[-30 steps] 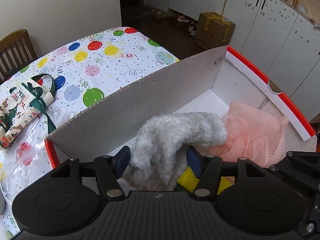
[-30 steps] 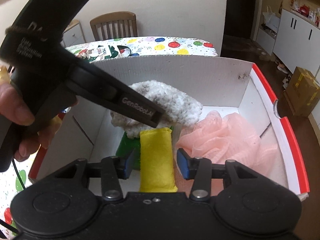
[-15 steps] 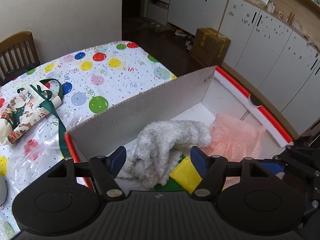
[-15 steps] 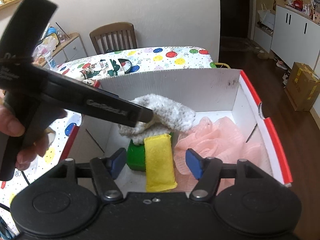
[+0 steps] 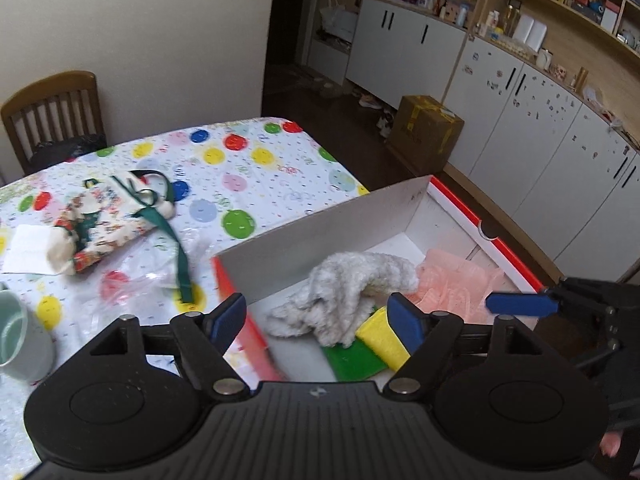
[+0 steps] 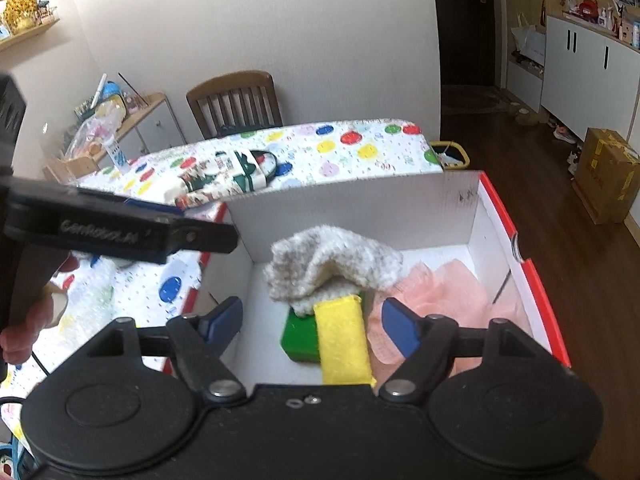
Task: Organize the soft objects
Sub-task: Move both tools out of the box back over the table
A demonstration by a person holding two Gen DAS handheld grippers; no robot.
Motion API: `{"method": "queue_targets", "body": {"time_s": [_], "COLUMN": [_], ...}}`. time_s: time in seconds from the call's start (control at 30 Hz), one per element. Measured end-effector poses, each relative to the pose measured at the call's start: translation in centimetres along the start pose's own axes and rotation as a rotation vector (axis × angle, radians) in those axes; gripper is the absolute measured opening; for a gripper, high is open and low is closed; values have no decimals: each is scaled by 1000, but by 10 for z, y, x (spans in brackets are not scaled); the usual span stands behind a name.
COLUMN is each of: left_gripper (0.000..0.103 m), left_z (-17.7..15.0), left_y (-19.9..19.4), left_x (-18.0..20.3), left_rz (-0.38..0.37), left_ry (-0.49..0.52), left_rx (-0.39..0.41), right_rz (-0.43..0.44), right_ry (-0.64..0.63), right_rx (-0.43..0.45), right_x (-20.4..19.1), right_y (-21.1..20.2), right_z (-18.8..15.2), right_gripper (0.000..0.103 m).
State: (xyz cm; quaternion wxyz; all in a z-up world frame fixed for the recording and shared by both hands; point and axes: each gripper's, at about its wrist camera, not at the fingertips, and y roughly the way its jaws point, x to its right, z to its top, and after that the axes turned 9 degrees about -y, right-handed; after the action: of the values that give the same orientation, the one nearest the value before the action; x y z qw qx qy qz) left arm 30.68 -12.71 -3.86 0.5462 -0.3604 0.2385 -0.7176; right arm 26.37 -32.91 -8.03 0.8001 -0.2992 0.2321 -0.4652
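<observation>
A white cardboard box with a red rim (image 5: pixel 320 236) (image 6: pixel 360 204) stands on the table. Inside lie a fluffy white-grey cloth (image 5: pixel 344 284) (image 6: pixel 332 268), a yellow sponge (image 5: pixel 382 338) (image 6: pixel 344 340), a green sponge (image 5: pixel 352 358) (image 6: pixel 300 338) and a pink mesh pouf (image 5: pixel 460 284) (image 6: pixel 452 300). The cloth drapes over the sponges. My left gripper (image 5: pixel 316 320) is open and empty above the box's near left corner. My right gripper (image 6: pixel 312 326) is open and empty above the box, over the sponges. The left gripper's body (image 6: pixel 120 232) shows at the left of the right wrist view.
On the balloon-print tablecloth (image 5: pixel 240 168) lie a Christmas-print bag with green ribbon (image 5: pixel 108 220) (image 6: pixel 224 180), clear plastic wrap (image 5: pixel 152 280) and a pale green cup (image 5: pixel 20 336). A wooden chair (image 5: pixel 52 116) (image 6: pixel 236 100) stands behind the table. White cabinets (image 5: pixel 520 120) line the right.
My left gripper let go of the fluffy cloth and pulled up and back to the left. My right gripper opened wider and rose. The cloth now rests on the sponges.
</observation>
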Motion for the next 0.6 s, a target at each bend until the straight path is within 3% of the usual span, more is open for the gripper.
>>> {"method": "queue_targets", "body": {"time_s": [0.47,0.6], "left_gripper": [83,84], "left_z": [-29,-38], "left_y": [-75,-92], "left_x": [-65,-89], "left_rz": [47,71], "left_ry": [-41,-62], "left_rx": [108,123], "right_rz": [60,79], "right_ry": [-48,-89], "right_rx": [67,86], "right_x": [-55,-80], "right_y": [-15,-14], "right_z": [24,32], "right_gripper": [99,101]}}
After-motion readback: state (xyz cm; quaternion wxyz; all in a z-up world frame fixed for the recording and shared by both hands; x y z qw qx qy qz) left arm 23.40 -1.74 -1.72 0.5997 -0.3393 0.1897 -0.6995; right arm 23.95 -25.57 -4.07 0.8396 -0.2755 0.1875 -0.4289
